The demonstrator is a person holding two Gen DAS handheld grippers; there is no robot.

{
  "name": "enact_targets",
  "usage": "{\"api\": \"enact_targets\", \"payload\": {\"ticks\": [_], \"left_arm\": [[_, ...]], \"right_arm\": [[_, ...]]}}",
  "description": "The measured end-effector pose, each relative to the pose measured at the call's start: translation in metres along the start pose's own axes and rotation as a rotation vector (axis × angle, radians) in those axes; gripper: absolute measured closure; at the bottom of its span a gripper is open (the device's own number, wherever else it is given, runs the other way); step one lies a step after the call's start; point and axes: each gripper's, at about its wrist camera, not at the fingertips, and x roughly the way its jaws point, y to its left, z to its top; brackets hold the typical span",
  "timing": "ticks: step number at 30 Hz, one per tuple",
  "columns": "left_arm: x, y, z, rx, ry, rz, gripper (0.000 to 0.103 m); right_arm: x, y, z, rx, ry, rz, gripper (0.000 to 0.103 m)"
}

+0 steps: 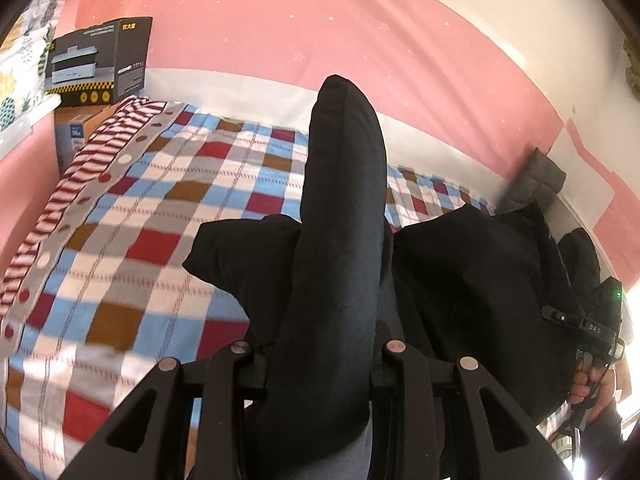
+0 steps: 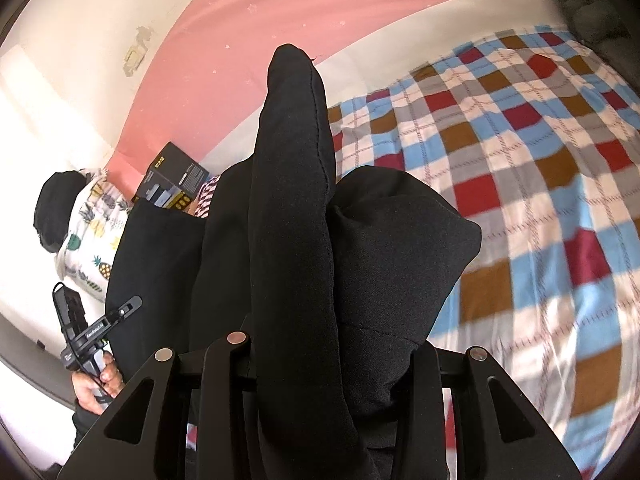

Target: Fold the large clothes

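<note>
A large black garment (image 1: 472,280) hangs in the air above the bed, stretched between both grippers. My left gripper (image 1: 320,364) is shut on one edge of it; a thick fold of black cloth (image 1: 344,184) sticks up between its jaws and hides the fingertips. My right gripper (image 2: 320,360) is shut on the other edge (image 2: 292,184), with bunched cloth (image 2: 400,256) draped over its right side. Each gripper shows in the other's view, held by a hand: the right one (image 1: 596,332) and the left one (image 2: 88,336).
A checked bedsheet (image 1: 168,216) in red, blue, brown and grey covers the bed (image 2: 540,168). A red-striped garment (image 1: 80,184) lies at its far left edge. A black appliance box (image 1: 100,60) stands on cartons by the pink wall (image 1: 320,24). A grey cushion (image 1: 532,180) lies far right.
</note>
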Motion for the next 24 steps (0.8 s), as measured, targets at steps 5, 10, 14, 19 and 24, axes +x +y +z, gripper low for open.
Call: {"api": "enact_targets", "payload": {"ticks": [5, 10, 14, 19, 24], "left_arm": [[0.037, 0.021, 0.029, 0.005, -0.006, -0.004, 0.072], [0.081, 0.041, 0.051, 0.002, 0.014, 0.002, 0.072], [0.128, 0.063, 0.057, -0.020, 0.051, 0.032, 0.071], [0.175, 0.110, 0.043, -0.099, 0.119, 0.119, 0.068], [0.198, 0.129, 0.024, -0.087, 0.161, 0.156, 0.049]], "right_arm": [[0.039, -0.005, 0.024, 0.022, 0.005, 0.015, 0.067], [0.083, -0.016, 0.045, 0.038, 0.017, 0.025, 0.067], [0.121, -0.034, 0.057, 0.063, 0.049, 0.010, 0.065], [0.161, -0.088, 0.053, 0.182, 0.124, -0.050, 0.056], [0.167, -0.118, 0.039, 0.274, 0.156, -0.015, 0.037]]}}
